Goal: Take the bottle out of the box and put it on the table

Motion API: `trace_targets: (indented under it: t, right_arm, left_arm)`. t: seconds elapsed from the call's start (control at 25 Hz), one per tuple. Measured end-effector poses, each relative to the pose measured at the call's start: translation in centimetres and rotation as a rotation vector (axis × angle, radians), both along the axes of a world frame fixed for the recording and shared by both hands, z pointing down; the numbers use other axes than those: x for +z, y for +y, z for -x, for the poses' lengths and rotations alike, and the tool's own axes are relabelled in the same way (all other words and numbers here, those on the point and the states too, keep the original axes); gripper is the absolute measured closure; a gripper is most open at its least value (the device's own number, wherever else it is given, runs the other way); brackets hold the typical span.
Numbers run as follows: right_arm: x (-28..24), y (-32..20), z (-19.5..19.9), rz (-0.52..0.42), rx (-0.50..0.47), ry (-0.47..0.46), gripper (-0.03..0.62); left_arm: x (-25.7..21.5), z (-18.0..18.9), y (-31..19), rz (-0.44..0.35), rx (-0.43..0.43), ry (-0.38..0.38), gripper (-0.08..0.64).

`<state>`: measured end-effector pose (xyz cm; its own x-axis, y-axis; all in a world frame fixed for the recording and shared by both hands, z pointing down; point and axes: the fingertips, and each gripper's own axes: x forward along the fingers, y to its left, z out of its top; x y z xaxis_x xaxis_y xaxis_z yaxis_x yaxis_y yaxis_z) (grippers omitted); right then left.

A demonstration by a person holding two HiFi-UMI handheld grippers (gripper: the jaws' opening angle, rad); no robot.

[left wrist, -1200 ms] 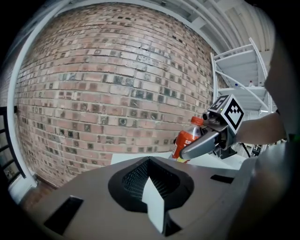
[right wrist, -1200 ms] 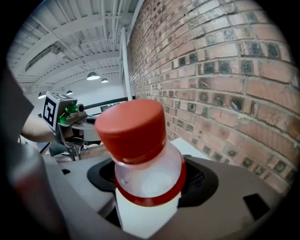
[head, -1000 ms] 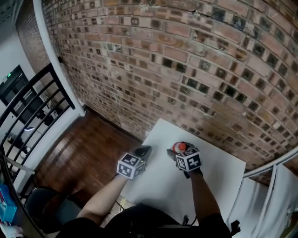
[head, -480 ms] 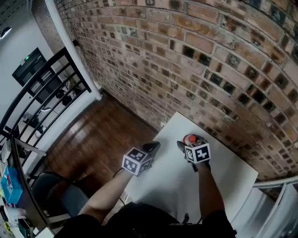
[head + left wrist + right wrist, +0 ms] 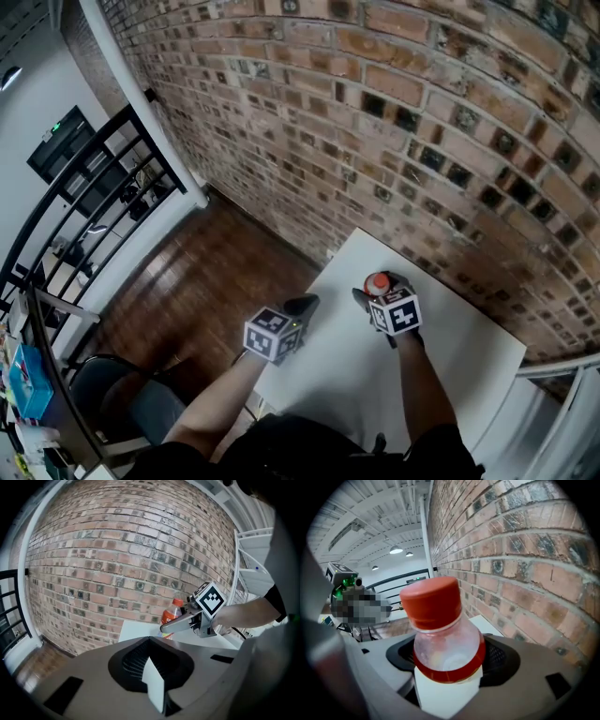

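The person is wearing a dark short-sleeved top [image 5: 281, 448], and the black sleeve edge [image 5: 276, 603] is showing in the left gripper view. The left gripper [image 5: 301, 306] and the right gripper [image 5: 366, 296] are each showing a grey body that tapers into dark, pointed fingers. Each is carrying a white cube printed with black square markers: the left cube [image 5: 274, 335] and the right cube [image 5: 395, 313]. In their own views the housings are looking smooth and grey-beige, with a black ribbed recess [image 5: 150, 660] and a white pad [image 5: 154, 686] sitting inside it.
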<state>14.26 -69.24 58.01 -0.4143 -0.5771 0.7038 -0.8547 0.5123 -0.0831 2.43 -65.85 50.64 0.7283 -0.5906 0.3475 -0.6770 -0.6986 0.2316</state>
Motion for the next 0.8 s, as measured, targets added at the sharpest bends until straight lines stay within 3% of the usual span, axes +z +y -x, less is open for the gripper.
trace_targets:
  t: [0.16, 0.8]
  right_arm:
    - [0.5, 0.2, 0.0, -0.017, 0.012, 0.031, 0.179]
    - [-2.9, 2.0, -2.0, -0.104, 0.126, 0.051, 0.179]
  left_arm:
    - [-0.2, 0.7, 0.4, 0.0, -0.009, -0.005, 0.563]
    - [-2.6, 2.0, 1.0, -0.058, 0.004, 0.03, 0.563]
